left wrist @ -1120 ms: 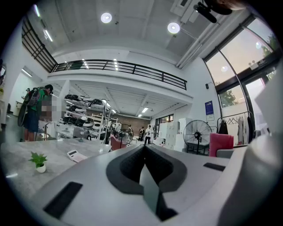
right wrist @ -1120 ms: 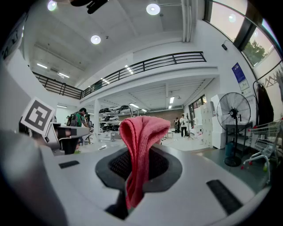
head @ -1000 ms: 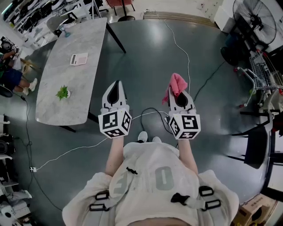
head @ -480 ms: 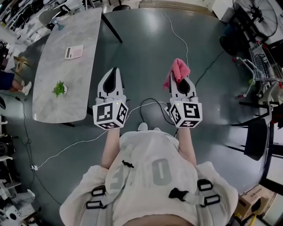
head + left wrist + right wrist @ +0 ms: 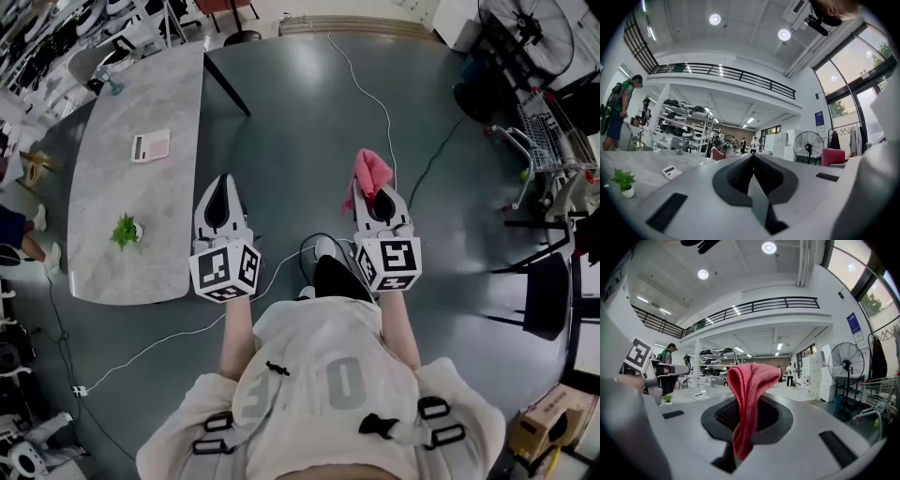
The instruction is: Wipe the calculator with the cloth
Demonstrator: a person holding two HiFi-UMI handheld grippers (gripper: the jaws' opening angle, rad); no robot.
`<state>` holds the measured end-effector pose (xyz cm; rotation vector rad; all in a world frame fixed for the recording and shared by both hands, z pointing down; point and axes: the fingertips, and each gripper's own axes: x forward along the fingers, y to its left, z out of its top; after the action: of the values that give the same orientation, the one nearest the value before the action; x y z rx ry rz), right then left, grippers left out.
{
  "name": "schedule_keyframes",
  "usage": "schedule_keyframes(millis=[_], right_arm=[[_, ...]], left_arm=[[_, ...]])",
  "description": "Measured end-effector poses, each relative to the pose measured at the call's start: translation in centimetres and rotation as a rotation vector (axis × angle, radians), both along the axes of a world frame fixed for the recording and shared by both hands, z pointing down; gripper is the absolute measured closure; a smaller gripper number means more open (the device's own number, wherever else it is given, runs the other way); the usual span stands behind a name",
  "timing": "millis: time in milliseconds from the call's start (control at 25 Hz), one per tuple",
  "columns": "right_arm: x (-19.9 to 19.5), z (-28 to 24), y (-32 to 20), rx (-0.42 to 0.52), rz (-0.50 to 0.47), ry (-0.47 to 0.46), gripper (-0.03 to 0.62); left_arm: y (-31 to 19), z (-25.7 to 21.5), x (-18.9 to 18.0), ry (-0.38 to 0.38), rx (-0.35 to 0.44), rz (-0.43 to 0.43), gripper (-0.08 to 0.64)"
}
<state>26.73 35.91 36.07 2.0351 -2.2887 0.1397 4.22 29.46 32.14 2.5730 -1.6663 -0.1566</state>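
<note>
A white calculator (image 5: 150, 145) lies flat on the grey marble table (image 5: 103, 272) at the left; it also shows small in the left gripper view (image 5: 671, 172). My left gripper (image 5: 221, 185) is held level over the floor just right of the table, its jaws shut with nothing between them (image 5: 753, 157). My right gripper (image 5: 369, 190) is shut on a pink cloth (image 5: 371, 171), which sticks up in a fold from the jaws (image 5: 747, 394). Both grippers are well short of the calculator.
A small potted plant (image 5: 125, 230) stands on the table near its front end. Cables (image 5: 375, 94) trail over the dark floor. A fan (image 5: 525, 33), a wire cart (image 5: 553, 155) and a black chair (image 5: 544, 300) are at the right. A person (image 5: 621, 112) stands beyond the table.
The person has stepped on, and both grippers have moved with them. The left gripper now sits closer to the table's edge. The cloth stays clamped in the right gripper.
</note>
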Motion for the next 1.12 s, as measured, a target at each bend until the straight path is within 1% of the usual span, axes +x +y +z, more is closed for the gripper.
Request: schedule_keyframes(millis=[200, 400, 520, 680, 840, 1000, 1120], right_arm=[[-0.2, 0.4, -3.7, 0.016, -0.039, -0.007, 0.537], [0.0, 1.3, -9.4, 0.029, -0.079, -0.026, 0.537], [0.6, 1.1, -13.7, 0.033, -0.105, -0.038, 0.537], [2.0, 0.9, -19.8, 0.025, -0.146, -0.073, 0.537], [3.5, 0.8, -27.5, 0.000, -0.190, -0.062, 0.537], [4.5, 0.6, -34.9, -0.010, -0.240, -0.037, 0.537], [5.0, 0.5, -39.8, -0.011, -0.268, -0.040, 0.537]], left_arm=[[-2.9, 0.2, 0.6, -0.007, 0.015, -0.007, 0.540], [-7.6, 1.3, 1.1, -0.024, 0.019, -0.033, 0.540], [-11.6, 1.1, 1.8, -0.027, 0.023, -0.052, 0.540], [-17.1, 1.3, 3.4, -0.038, 0.000, -0.078, 0.540], [-23.8, 1.2, 5.0, -0.041, -0.018, -0.120, 0.540], [-30.3, 0.7, 5.8, -0.025, -0.026, -0.168, 0.540], [-34.3, 0.5, 6.2, -0.044, -0.022, -0.188, 0.540]])
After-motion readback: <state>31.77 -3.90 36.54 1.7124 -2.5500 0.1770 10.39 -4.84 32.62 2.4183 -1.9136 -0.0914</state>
